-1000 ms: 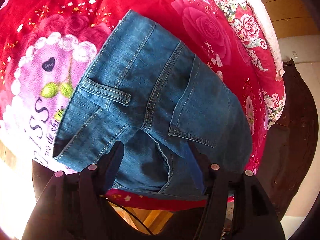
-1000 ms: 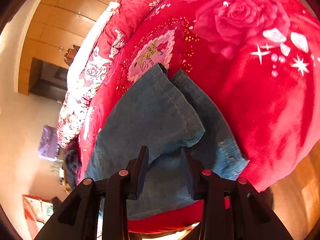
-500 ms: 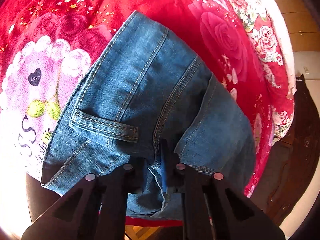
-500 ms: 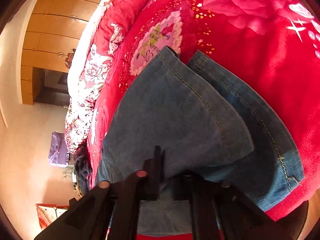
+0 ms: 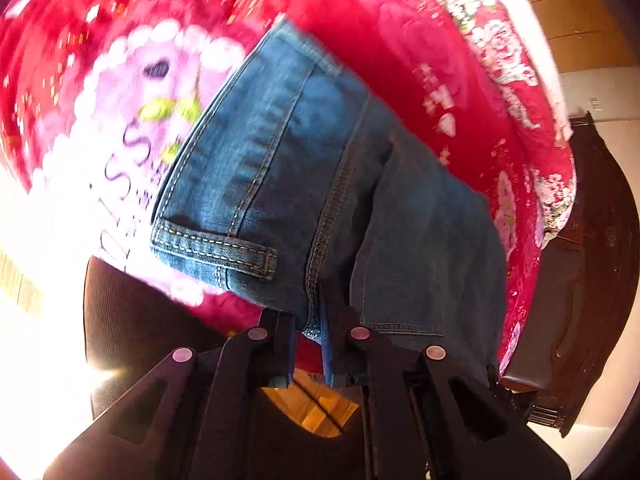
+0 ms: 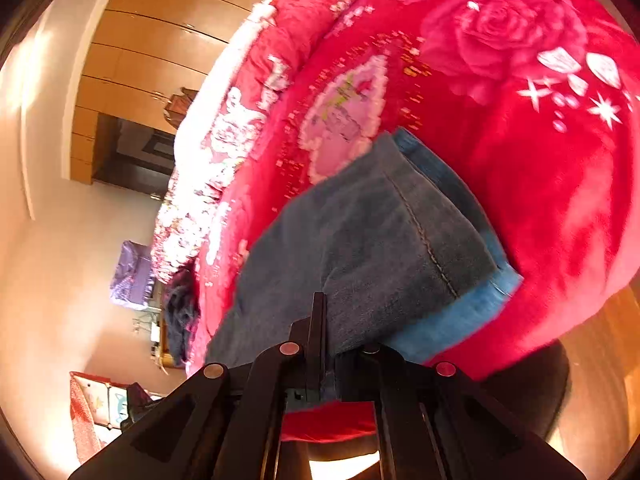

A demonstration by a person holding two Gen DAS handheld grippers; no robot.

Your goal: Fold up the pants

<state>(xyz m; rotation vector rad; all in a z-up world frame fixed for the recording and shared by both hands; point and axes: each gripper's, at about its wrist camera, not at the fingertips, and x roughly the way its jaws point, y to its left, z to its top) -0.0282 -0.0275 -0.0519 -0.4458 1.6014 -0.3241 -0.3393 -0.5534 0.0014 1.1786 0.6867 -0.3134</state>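
Observation:
Blue denim pants [image 5: 320,184] lie folded on a red floral blanket [image 5: 360,8]. In the left wrist view my left gripper [image 5: 310,320] is shut on the pants' near edge at the centre seam, by the belt loop, and that edge is raised off the blanket. In the right wrist view the leg end of the pants [image 6: 380,240] shows, with the lighter hem at the right. My right gripper [image 6: 330,328] is shut on the near edge of the denim and holds it up.
The blanket [image 6: 540,180] covers a bed that ends just below both grippers. A dark wooden bed frame [image 5: 580,280] runs at the right. Wooden wardrobe doors [image 6: 160,40] and a dark clothing pile [image 6: 180,312] stand at the left.
Both grippers went from open around the pants' near edge to shut on the denim. They have since lifted and pulled that edge up off the blanket.

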